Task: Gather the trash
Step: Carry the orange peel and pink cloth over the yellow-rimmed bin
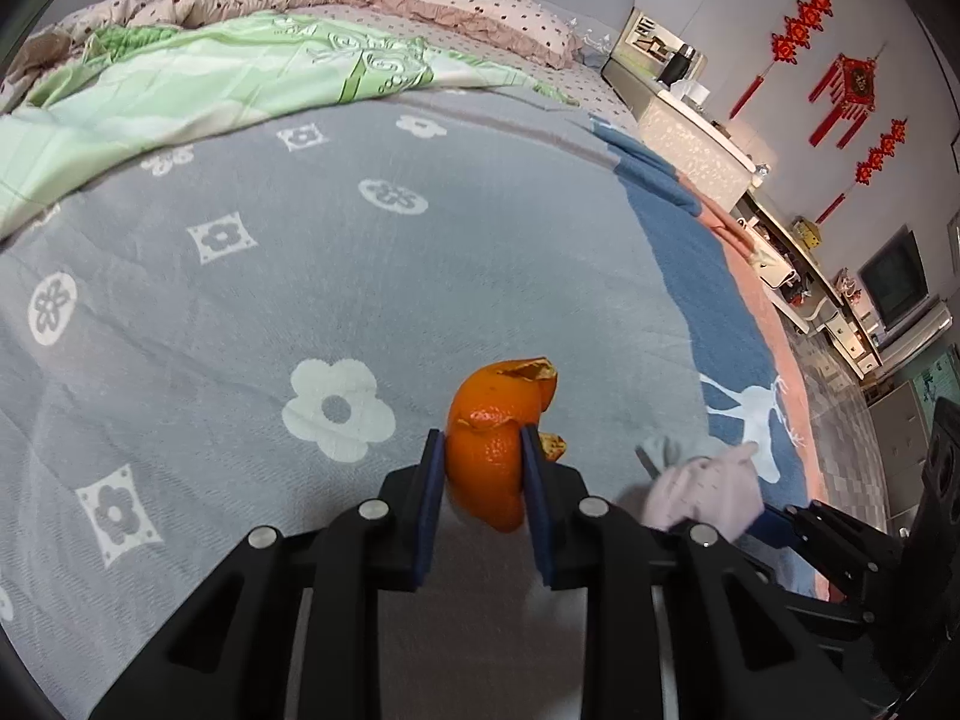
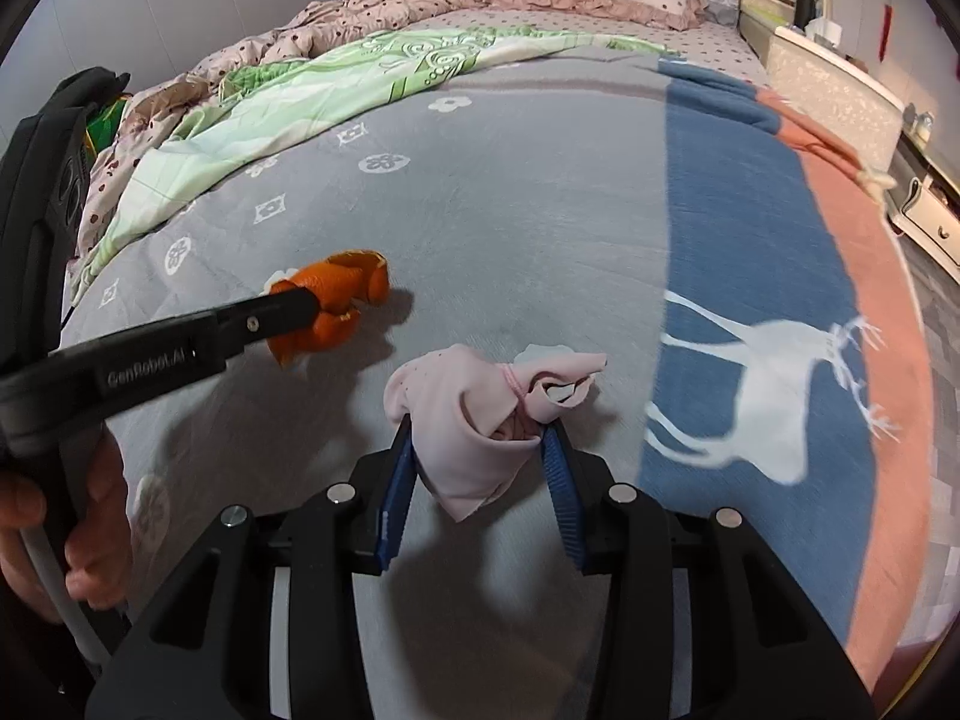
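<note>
Orange peel (image 1: 492,450) pinched between left gripper (image 1: 483,480) pads above grey bedspread (image 1: 300,276); pink crumpled cloth (image 2: 474,426) clamped in right gripper (image 2: 480,468), just beside, over same cover.

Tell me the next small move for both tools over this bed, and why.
Probably lift both straight up off the grey flowered blanket. The left tool has its blue pads pressed on the curled orange peel, and the right tool is clamped on the crumpled pale pink paper wad. No bin shows in either view, so raise first, then look for one.
</note>
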Motion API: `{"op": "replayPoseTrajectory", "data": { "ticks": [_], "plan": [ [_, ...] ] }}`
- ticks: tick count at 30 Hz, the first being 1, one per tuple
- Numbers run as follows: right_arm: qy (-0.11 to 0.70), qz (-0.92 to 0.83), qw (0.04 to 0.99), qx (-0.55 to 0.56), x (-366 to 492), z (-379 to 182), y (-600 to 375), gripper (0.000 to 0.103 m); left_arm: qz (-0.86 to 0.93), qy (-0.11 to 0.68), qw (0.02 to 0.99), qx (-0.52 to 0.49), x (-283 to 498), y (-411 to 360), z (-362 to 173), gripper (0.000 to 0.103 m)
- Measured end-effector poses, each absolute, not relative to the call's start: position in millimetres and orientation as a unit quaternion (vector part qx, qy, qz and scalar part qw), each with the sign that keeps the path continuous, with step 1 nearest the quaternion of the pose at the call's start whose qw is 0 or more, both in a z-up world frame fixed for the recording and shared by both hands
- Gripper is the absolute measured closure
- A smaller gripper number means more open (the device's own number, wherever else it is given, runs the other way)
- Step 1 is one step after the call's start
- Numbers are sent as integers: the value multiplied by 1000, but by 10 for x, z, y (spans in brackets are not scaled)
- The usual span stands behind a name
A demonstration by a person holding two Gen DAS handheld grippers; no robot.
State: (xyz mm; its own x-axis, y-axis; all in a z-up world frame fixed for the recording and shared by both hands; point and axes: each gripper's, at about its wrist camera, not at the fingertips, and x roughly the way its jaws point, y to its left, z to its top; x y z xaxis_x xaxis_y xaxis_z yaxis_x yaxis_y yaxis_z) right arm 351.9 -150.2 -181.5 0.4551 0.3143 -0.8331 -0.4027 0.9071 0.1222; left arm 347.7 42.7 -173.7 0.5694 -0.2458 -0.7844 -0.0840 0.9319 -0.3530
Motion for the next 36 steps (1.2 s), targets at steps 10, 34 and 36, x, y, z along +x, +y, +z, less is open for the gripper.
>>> {"op": "replayPoseTrajectory", "data": {
  "ticks": [10,34,36],
  "plan": [
    [443,192,876,-20,2959,-1345,-2052,64,-70,425,891,-141,3056,152,-1248,80],
    [366,71,926,54,1807,-511,-4039,64,-208,368,905,-41,2141,-1558,-386,80],
    [364,61,927,62,1747,-494,-4212,64,-222,369,902,-36,2114,-1717,-386,80]
  ]
}}
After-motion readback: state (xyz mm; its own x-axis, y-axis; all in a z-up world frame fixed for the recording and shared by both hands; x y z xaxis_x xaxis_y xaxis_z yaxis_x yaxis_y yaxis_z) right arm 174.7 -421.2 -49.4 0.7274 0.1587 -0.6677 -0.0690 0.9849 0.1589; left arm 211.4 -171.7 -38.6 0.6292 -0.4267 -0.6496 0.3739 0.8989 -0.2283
